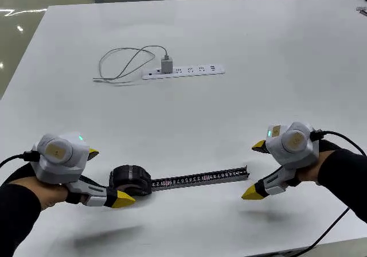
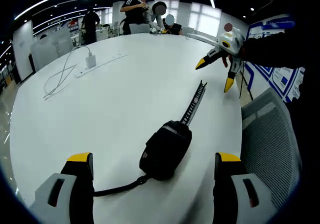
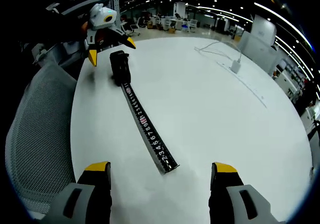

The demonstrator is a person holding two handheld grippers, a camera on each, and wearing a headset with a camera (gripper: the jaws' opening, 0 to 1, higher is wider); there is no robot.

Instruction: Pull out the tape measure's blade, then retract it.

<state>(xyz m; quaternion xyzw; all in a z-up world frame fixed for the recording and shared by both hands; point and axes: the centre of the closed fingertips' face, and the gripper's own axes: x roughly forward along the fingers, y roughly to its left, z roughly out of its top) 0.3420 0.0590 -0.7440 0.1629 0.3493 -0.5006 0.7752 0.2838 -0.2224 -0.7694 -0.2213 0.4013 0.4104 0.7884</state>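
Left claw (image 1: pixel 107 175): jaws spread wide, gripping nothing. In the left gripper view the black tape measure case (image 2: pixel 166 149) sits between the 2 yellow-tipped jaws, with bare bench showing on both sides of it. In the head view the nearer jaw tip is close beside the case; contact cannot be told from there. A thin black strap (image 2: pixel 117 188) trails from the case back toward the claw.

Right claw (image 1: pixel 256 169): jaws also spread wide, holding nothing. It hovers just off the free end of the blade (image 1: pixel 198 178), apart from it. In the right gripper view the blade end lies ahead of the claw, in the gap between the 2 jaws.

Tape measure: case rests on the white bench (image 1: pixel 229 33) near its front edge. The blade is out, lying flat and straight on the bench from the case toward the right claw, printed numbers up.

Further out: a white power strip (image 1: pixel 183 71) lies well apart toward the middle of the bench, with a white charger (image 1: pixel 166 65) plugged into it and a loose white cable (image 1: pixel 123 65) looped to its left. A grey mesh chair (image 3: pixel 40 134) stands at the bench edge. People stand at the far side of the room in the left gripper view.
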